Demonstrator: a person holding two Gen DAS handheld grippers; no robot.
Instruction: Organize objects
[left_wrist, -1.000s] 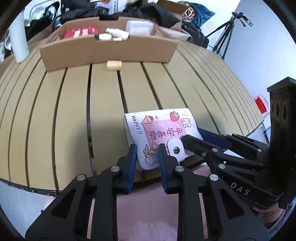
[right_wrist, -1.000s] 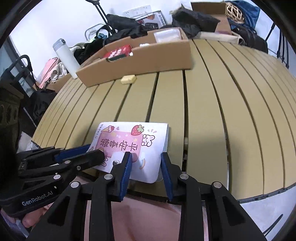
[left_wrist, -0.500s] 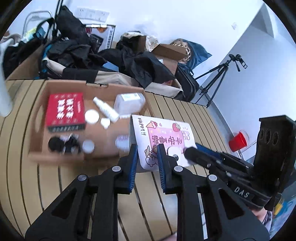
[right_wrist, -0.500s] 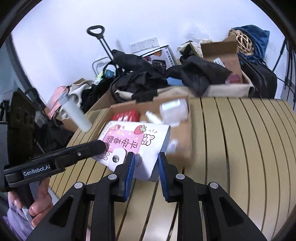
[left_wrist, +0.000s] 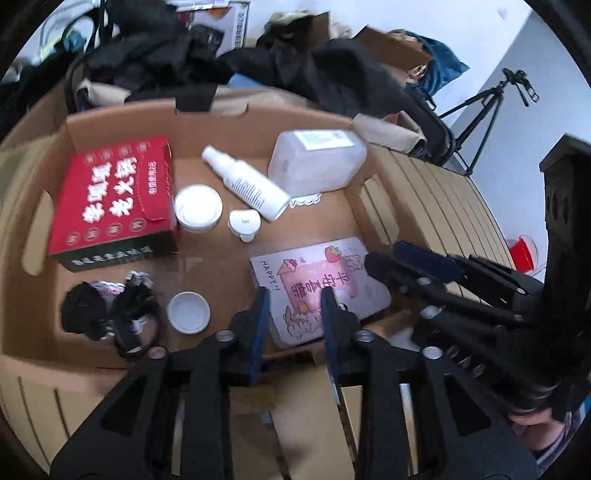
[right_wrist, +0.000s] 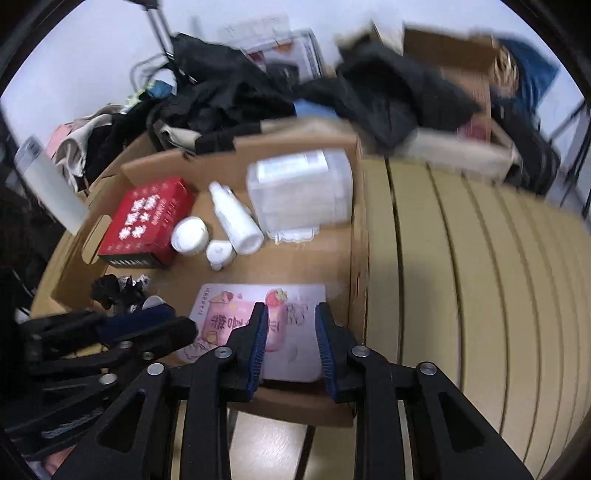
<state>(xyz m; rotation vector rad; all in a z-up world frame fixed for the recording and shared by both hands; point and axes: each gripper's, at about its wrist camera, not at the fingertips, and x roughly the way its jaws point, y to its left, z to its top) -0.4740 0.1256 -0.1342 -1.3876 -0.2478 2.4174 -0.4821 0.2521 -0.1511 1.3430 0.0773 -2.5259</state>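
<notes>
A pink cartoon-printed pouch (left_wrist: 317, 291) lies flat on the floor of the cardboard box (left_wrist: 221, 107), in its near right corner. My left gripper (left_wrist: 295, 299) hovers over the pouch's left part. Its jaws are opening and the pads stand clear of the pouch. My right gripper (right_wrist: 291, 312) hangs over the pouch (right_wrist: 221, 306) from the right, jaws also opening, with the pouch below the gap. Each gripper shows in the other's view: the right gripper (left_wrist: 384, 258) and the left gripper (right_wrist: 181, 321).
The box also holds a red carton (left_wrist: 110, 199), a white spray bottle (left_wrist: 243, 182), a clear plastic tub (left_wrist: 317, 162), a white jar (left_wrist: 197, 206), a white lid (left_wrist: 188, 312) and black hair ties (left_wrist: 99, 314). Dark clothing (left_wrist: 295, 62) is piled behind; the slatted table (right_wrist: 480, 277) stretches right.
Both grippers carried the pouch from the table's near edge forward over the box. Their jaws have widened, and the pouch now rests on the box floor.
</notes>
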